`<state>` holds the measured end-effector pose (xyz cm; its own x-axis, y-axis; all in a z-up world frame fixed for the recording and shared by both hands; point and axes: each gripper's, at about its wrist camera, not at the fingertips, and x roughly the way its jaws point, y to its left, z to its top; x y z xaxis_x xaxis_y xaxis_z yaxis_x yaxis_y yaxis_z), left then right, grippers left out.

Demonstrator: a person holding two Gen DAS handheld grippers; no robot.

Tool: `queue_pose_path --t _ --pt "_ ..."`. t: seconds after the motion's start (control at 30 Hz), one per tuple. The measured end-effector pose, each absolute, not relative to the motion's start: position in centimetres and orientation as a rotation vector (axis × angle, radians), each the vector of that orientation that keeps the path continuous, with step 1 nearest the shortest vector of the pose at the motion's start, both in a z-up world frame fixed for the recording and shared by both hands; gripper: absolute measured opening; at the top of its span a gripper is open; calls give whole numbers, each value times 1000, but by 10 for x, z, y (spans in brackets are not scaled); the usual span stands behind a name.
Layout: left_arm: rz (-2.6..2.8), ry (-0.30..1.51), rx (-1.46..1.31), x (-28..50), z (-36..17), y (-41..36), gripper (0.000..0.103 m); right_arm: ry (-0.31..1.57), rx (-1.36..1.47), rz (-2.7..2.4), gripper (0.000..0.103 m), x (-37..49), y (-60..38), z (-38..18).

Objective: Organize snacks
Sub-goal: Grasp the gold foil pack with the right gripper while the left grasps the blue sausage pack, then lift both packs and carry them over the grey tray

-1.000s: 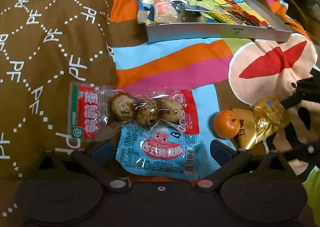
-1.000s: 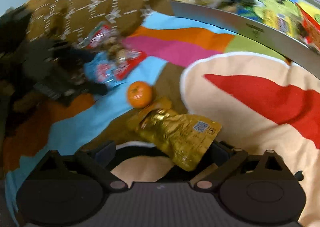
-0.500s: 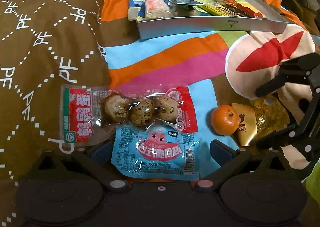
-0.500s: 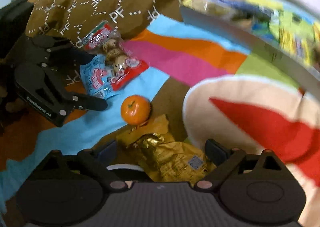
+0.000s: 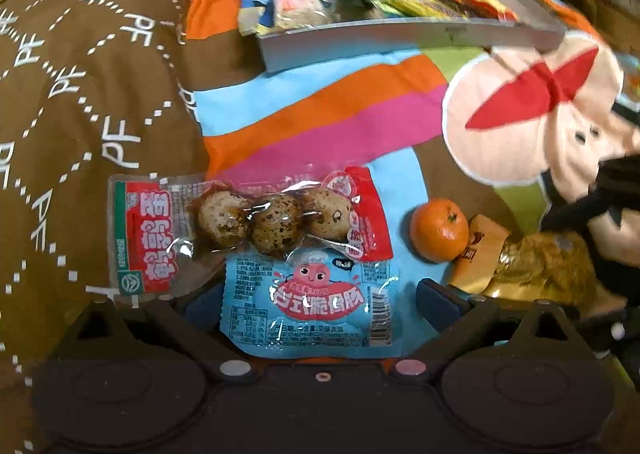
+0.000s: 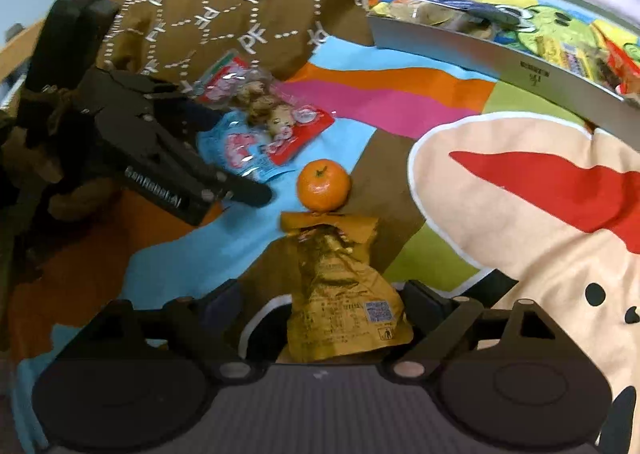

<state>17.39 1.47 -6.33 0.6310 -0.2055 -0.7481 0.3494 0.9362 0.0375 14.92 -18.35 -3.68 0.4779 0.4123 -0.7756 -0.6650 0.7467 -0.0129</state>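
Two grippers are on the bedspread, each set over a snack. The right gripper (image 6: 324,308) has its jaws wide and closing, with the crinkled gold foil pouch (image 6: 344,310) lying between them; the right-hand pad sits just beside the pouch's edge, the left one apart from it, so no grip yet. A small printed code square shows near the pouch's bottom corner; the rest of its text is too fine to read. Just beyond the pouch's far end sits the small round orange mandarin (image 6: 323,185), touching it.

Over to the left gripper (image 5: 316,296): jaws spread, straddling the light blue sausage packet with a pink cartoon face (image 5: 310,304), whose sides lie just beside the blue pads. I cannot tell if they touch it. Big white Chinese characters run across its red band, a barcode on its right edge. Touching its far edge lies the clear and red vacuum pack of three speckled quail eggs (image 5: 248,228), with Chinese characters and a green round mark on its left end. From the right wrist camera, white lettering runs along the left gripper's black arm, too blurred to read for certain.

Farther out, the shallow grey rectangular tray (image 5: 400,40) holds several colourful snack wrappers. All of it rests on a multicoloured cartoon-print blanket (image 5: 320,110), beside a brown quilt printed with white "PF" letters (image 5: 80,94).
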Motion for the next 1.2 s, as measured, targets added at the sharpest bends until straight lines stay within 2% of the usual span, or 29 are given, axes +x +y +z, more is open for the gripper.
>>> queue_pose_path --t 0.1,0.2,0.3,0.5,0.8,0.97,1.2 --pt "-321 812 238 172 -66 10 97 825 -320 604 81 152 -179 -41" --pt "-314 821 214 174 -64 14 90 817 -285 553 74 150 -178 -43" --pt "-318 834 181 176 -62 18 90 808 -281 515 66 142 -177 -44" --pt "-335 857 191 171 -62 14 89 810 -245 429 58 123 -175 -44" --pt "-449 979 108 141 -57 3 89 785 -300 304 56 94 -175 -41" --pt "-484 980 138 132 -59 -5 90 793 -263 306 60 87 -184 -44" --pt "-494 997 121 133 -58 -7 89 777 -247 287 59 83 -185 -50"
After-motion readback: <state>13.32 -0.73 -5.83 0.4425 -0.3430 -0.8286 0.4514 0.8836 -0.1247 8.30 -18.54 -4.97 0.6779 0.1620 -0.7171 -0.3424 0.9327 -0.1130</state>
